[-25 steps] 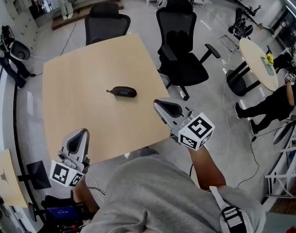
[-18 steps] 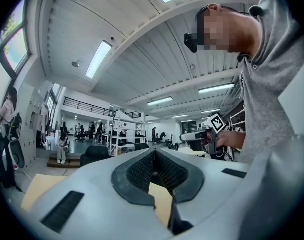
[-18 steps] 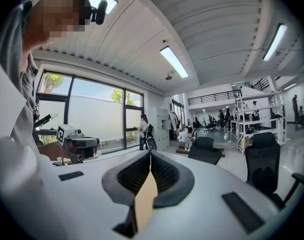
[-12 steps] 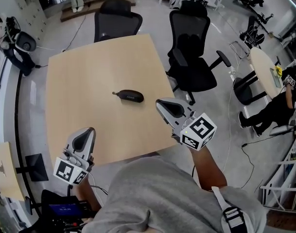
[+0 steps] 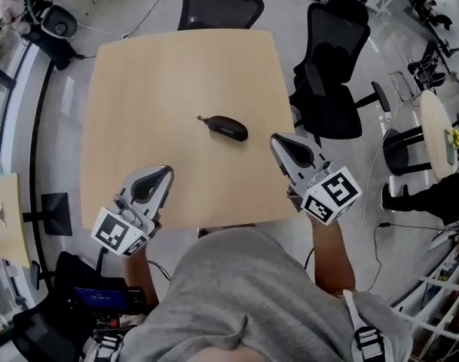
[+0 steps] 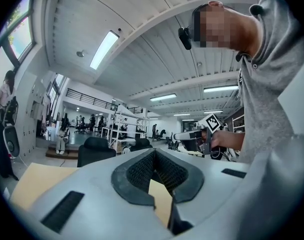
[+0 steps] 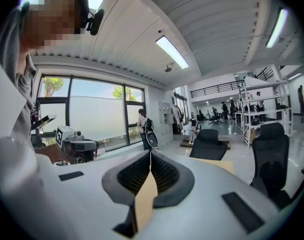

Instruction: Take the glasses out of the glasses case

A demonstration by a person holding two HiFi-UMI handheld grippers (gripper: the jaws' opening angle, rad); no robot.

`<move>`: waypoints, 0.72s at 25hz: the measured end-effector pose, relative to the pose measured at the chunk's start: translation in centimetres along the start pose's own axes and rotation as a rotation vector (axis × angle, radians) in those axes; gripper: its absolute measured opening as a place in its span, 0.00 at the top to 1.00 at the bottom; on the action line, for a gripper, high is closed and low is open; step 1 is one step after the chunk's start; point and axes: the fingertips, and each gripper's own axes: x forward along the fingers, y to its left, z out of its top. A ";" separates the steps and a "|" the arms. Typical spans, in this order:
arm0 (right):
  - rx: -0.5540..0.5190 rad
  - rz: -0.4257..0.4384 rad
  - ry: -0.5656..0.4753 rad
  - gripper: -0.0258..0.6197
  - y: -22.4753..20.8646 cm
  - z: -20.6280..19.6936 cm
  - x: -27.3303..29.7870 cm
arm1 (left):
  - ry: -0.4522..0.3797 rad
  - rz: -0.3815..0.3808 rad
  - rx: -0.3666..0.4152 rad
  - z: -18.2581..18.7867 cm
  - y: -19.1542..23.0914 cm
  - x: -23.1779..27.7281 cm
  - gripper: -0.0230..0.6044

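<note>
Glasses case [image 5: 227,127] on table [image 5: 139,89]: looks light, rigid, slick; pin one end, pry seam. Left tongs [image 5: 164,174], right tongs [image 5: 279,141] pressed together, empty

No words or numbers can be read anywhere. The case [image 5: 227,127] bears a faint pale mark, too small to make out. The left cube [image 5: 122,232], on the left gripper [image 5: 163,173], and the right cube [image 5: 332,196], on the right gripper [image 5: 278,139], carry black-and-white square markers, which are patterns without letters. A dark screen [image 5: 99,299] low at the left shows a blue glow, and any print on it is too small to tell.
</note>
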 end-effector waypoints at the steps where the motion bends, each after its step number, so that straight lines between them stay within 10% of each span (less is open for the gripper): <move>1: 0.010 0.008 0.005 0.95 -0.3 -0.2 0.5 | 0.008 0.004 -0.006 -0.2 0.3 0.2 0.96; 18: 0.129 0.088 0.043 0.95 -4.8 -3.5 10.4 | 0.112 0.026 -0.069 -5.7 8.2 4.7 0.96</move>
